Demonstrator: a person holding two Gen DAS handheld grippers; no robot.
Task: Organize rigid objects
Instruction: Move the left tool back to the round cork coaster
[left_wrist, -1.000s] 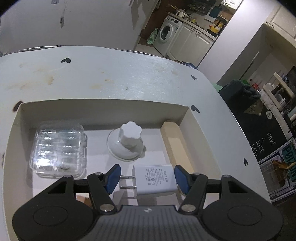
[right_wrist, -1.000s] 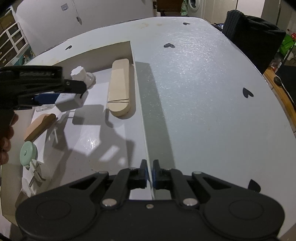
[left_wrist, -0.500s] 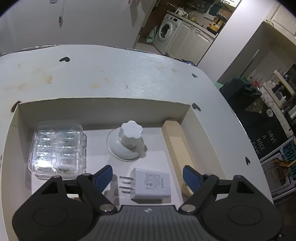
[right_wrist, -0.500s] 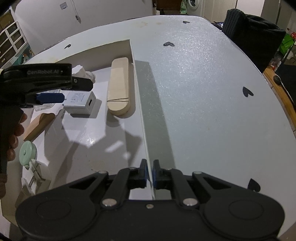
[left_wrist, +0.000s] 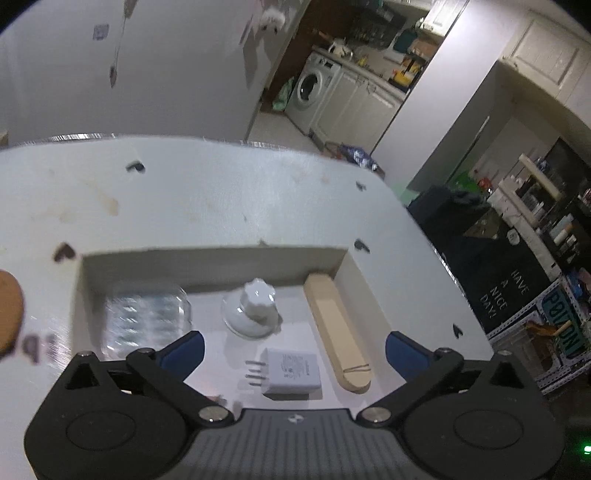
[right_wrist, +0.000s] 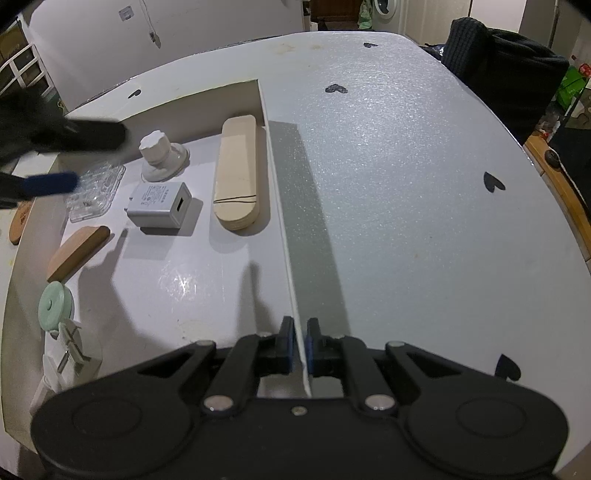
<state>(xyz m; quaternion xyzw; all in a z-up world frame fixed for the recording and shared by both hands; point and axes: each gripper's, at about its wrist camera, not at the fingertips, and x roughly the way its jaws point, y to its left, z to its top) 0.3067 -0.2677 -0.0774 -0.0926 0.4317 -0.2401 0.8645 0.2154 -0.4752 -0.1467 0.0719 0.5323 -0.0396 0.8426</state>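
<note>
Lifted clear of charger (left_wrist: 291, 370), left claw (left_wrist: 293, 350) just spread wide, empty; charger placed at wood block's (left_wrist: 338, 326) nine o'clock; right claw (right_wrist: 300, 345) pinching box wall (right_wrist: 284, 221).

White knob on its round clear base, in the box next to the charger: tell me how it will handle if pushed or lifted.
The white knob stands upright on a wide disc-like base, so a low push would probably slide it rather than tip it. It looks like rigid plastic, likely light. Its scalloped top should give the fingers some purchase, though the glossy base may be slippery.
</note>
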